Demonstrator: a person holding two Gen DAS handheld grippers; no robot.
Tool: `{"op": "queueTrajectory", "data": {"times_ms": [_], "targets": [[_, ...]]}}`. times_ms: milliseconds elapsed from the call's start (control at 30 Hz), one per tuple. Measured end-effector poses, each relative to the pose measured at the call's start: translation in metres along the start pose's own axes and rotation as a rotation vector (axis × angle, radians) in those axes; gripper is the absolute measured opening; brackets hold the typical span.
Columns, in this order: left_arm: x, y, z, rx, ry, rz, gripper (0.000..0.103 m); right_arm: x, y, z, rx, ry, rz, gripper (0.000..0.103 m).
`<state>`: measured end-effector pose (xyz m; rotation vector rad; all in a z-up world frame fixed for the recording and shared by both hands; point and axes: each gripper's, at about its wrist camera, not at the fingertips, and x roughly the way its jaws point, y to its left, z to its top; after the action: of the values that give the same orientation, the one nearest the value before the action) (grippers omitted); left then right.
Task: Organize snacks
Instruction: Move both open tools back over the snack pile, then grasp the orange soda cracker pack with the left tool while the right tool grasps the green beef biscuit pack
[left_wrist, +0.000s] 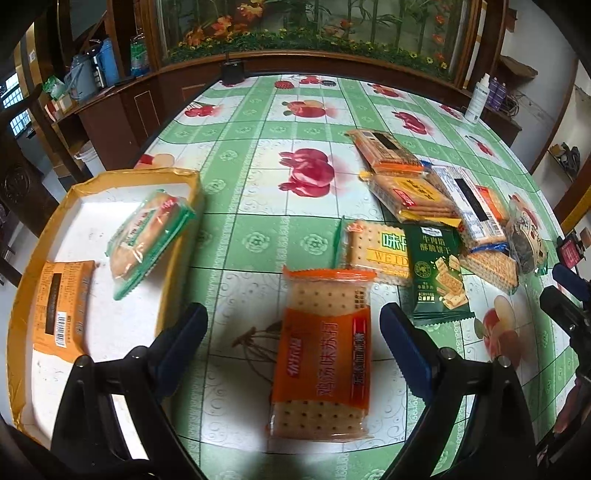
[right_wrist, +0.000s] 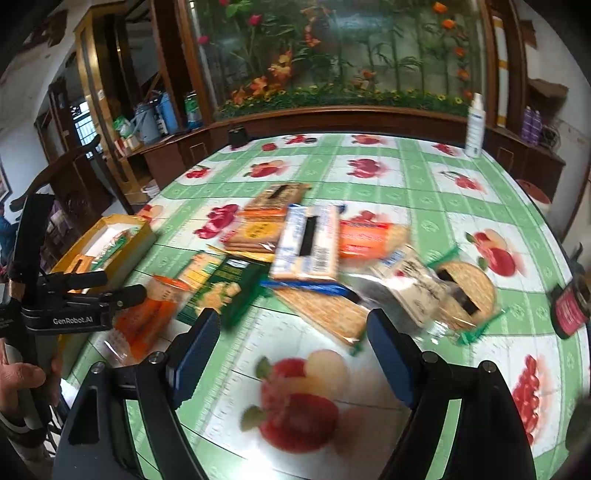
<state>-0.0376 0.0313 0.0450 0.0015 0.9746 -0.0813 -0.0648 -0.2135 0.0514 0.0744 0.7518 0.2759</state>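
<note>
A: Left tongs (left_wrist: 293, 350) spread wide, orange cracker pack (left_wrist: 323, 354) flat on the worktop (left_wrist: 258, 206) between them, not pinched. Right tongs (right_wrist: 293, 350) spread too, empty.

B: Handling?

A: Light, slippery wrapper, brittle crackers; I'd grip the long edges gently.

B: Further out?

A: "WEIDA"-ish yellow pack (left_wrist: 380, 251), green pack (left_wrist: 437, 273), pile behind. Box (left_wrist: 177, 177) left holds two packs.

Counter (left_wrist: 258, 206) cloth: green-and-white checks, red fruit prints. Tray (left_wrist: 22, 295): yellow rim, white floor. Nearest cracker pack (left_wrist: 325, 354): orange, white lettering. Another pack (left_wrist: 437, 273): dark green. Hand-held gripper fingers (left_wrist: 406, 343): blue pads, black frame.
</note>
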Motion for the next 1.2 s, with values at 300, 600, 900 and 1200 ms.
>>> {"op": "queueTrajectory", "data": {"times_ms": [300,600,900,1200], "targets": [[0.015,-0.010,-0.005,0.012,0.042,-0.014,0.094,0.000,-0.024,-0.015,0.046,0.040,-0.030,0.082],[0.026,-0.009,-0.005,-0.002,0.069,-0.011,0.095,0.015,-0.012,-0.012,0.077,0.102,0.125,0.082],[0.029,-0.009,-0.007,0.025,0.074,0.018,0.095,0.045,0.028,0.013,0.082,0.124,0.168,0.082],[0.031,-0.007,-0.007,0.031,0.074,0.024,0.095,0.087,0.053,0.030,0.060,0.198,0.087,0.082]]}}
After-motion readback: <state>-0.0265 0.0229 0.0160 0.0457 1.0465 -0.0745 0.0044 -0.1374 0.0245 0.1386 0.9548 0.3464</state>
